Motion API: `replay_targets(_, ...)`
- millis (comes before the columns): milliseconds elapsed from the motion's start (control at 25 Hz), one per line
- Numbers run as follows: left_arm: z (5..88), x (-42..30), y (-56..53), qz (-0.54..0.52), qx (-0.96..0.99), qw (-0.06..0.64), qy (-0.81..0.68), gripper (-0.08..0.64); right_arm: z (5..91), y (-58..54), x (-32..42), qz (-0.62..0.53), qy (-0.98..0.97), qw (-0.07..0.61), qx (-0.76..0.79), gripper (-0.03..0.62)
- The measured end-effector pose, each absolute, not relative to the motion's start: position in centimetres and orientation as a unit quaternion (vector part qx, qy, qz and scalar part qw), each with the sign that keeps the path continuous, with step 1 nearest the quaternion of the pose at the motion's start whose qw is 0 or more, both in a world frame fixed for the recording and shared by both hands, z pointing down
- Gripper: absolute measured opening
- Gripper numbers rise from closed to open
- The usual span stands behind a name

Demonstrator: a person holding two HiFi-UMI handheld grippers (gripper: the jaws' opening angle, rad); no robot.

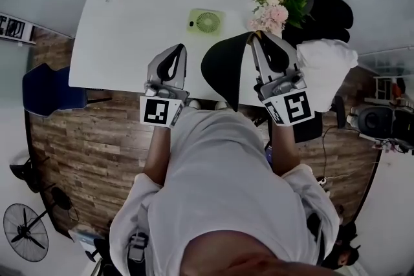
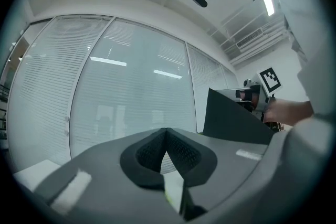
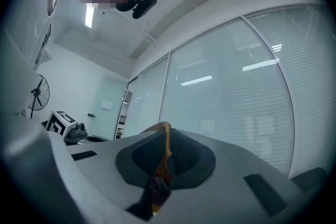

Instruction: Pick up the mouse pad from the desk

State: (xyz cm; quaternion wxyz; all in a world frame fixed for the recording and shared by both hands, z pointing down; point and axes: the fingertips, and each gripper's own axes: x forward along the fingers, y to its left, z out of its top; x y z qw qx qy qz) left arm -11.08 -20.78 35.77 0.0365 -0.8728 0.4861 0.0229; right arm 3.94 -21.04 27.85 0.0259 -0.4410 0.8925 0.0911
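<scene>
1. Mouse pad (image 1: 223, 71): thin black sheet above the desk (image 1: 116, 42), edge clamped by the right gripper (image 1: 257, 37).
2. Left gripper (image 1: 176, 52): jaws together, empty, over the desk's near edge.
3. Desk: smooth, white; wood-plank floor (image 1: 97, 139) below.

Left gripper (image 1: 182, 48): held level, pointing forward, jaws closed tip to tip with nothing between them. Right gripper (image 1: 257, 37): roughly level alongside it, jaws clamped on the thin edge of the mouse pad (image 1: 223, 71). Both forearms reach forward from the torso, with the grippers apart.
</scene>
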Motion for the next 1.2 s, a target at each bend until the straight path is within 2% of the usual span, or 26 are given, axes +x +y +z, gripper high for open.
replay_targets(240, 32.5, -10.0, -20.4, 0.056, -0.883, 0.019, 0.466, -0.014, 25.6, -19.6, 4.4, 0.151, 0.875, 0.046, -0.458, 0.026)
replay_targets(520, 29.8, -9.1, -21.5, 0.039, -0.878, 0.052, 0.475, -0.012, 26.9, -20.8, 6.0, 0.126, 0.863, 0.032, -0.488, 0.026)
replay_targets(1200, 27.1, -7.7, -22.5, -0.006, -0.877, 0.063, 0.475, -0.008, 23.9, -20.3, 6.5, 0.152, 0.854, 0.026, -0.496, 0.026)
